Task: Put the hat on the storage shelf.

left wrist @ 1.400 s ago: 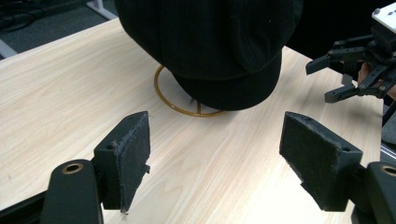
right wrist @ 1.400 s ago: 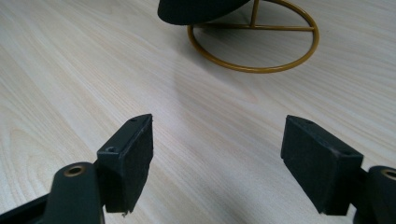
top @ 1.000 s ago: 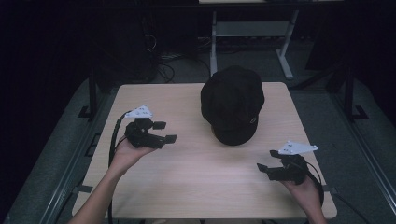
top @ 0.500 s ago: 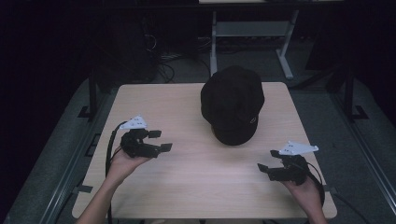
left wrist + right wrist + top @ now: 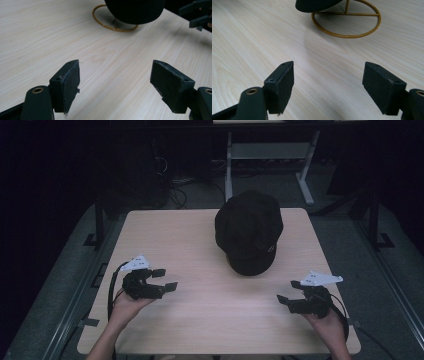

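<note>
A black cap (image 5: 248, 231) sits on a gold wire stand in the middle-back of the wooden table (image 5: 200, 320). The stand's ring base (image 5: 347, 23) shows under the cap's brim (image 5: 317, 5) in the right gripper view, and the ring (image 5: 113, 25) also shows below the cap (image 5: 135, 10) in the left gripper view. My left gripper (image 5: 165, 280) is held open at the table's front left, nothing between its pads (image 5: 67, 85). At the front right my right gripper (image 5: 289, 291) is open and empty as well, its pads (image 5: 282, 85) wide apart above bare wood.
A white desk frame (image 5: 270, 155) and cables (image 5: 175, 185) stand on the dark floor beyond the table. Black rails (image 5: 97, 220) run along the table's left and right sides. The other gripper (image 5: 197, 15) appears at the top right of the left gripper view.
My left gripper has drawn back toward the table's front left, away from the cap. The right gripper has stayed nearly still.
</note>
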Action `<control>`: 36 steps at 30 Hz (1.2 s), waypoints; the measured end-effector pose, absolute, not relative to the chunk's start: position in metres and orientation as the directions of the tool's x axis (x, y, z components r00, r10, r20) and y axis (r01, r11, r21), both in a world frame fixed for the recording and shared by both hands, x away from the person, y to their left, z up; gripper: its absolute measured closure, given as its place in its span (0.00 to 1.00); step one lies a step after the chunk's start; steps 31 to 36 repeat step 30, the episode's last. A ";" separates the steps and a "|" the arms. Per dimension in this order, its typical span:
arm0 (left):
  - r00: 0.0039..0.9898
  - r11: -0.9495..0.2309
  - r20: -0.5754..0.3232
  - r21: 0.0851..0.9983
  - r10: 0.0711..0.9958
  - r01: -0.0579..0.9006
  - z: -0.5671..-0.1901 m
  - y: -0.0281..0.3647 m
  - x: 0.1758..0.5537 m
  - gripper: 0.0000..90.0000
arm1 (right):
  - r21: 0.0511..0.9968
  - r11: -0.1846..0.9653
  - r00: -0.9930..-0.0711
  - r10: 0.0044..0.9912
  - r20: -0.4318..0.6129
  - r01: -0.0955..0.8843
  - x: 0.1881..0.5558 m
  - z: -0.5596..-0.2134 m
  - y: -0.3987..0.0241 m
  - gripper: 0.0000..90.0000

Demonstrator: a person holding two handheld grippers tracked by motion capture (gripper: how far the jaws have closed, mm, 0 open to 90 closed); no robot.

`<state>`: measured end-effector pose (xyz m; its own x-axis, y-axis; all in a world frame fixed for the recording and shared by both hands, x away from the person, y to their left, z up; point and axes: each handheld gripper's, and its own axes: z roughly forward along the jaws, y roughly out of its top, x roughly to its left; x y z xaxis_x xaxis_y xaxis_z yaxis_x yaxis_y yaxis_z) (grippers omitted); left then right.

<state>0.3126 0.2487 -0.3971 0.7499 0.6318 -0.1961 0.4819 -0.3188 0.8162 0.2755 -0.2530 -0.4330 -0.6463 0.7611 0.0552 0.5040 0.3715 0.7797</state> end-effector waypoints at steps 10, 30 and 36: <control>0.719 -0.289 -0.187 0.826 0.669 0.483 -0.411 0.264 0.294 0.26 | 0.773 0.382 -0.653 0.756 0.053 0.506 0.275 -0.434 -0.251 0.28; 0.719 -0.293 -0.170 0.832 0.673 0.471 -0.433 0.261 0.281 0.22 | 0.759 0.413 -0.685 0.726 0.059 0.503 0.276 -0.439 -0.240 0.28; 0.719 -0.293 -0.170 0.832 0.673 0.471 -0.433 0.261 0.281 0.22 | 0.759 0.413 -0.685 0.726 0.059 0.503 0.276 -0.439 -0.240 0.28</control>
